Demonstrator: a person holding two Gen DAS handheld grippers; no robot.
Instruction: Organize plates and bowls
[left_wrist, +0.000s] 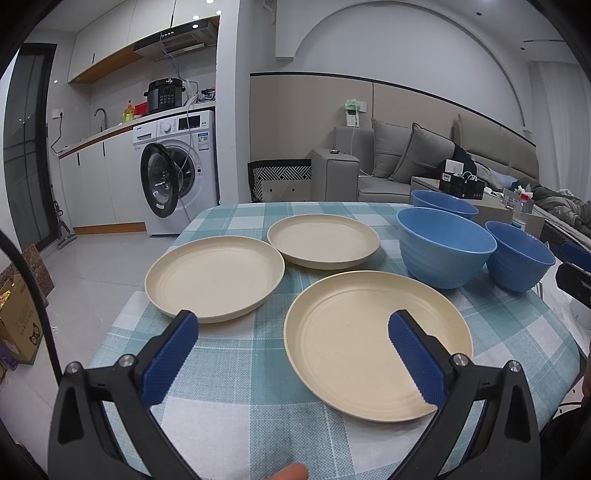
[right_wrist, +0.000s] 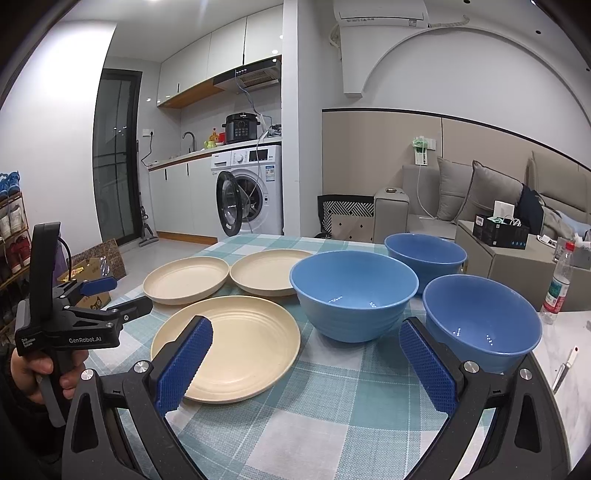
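3 plates (left_wrist: 376, 343) ahead of spread left claw (left_wrist: 291, 332)

three cream plates (right_wrist: 225, 347), three blue bowls (right_wrist: 354, 293), checked tablecloth (right_wrist: 332, 398)

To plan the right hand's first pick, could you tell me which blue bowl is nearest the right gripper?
The bowl at the table's right edge, just beyond the right gripper.

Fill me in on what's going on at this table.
A person holds a two-finger gripper in each hand over a checked tablecloth. Three cream plates and three blue bowls sit separately, nothing stacked yet. The left gripper and the right gripper are both open and empty, hovering at the near edge.
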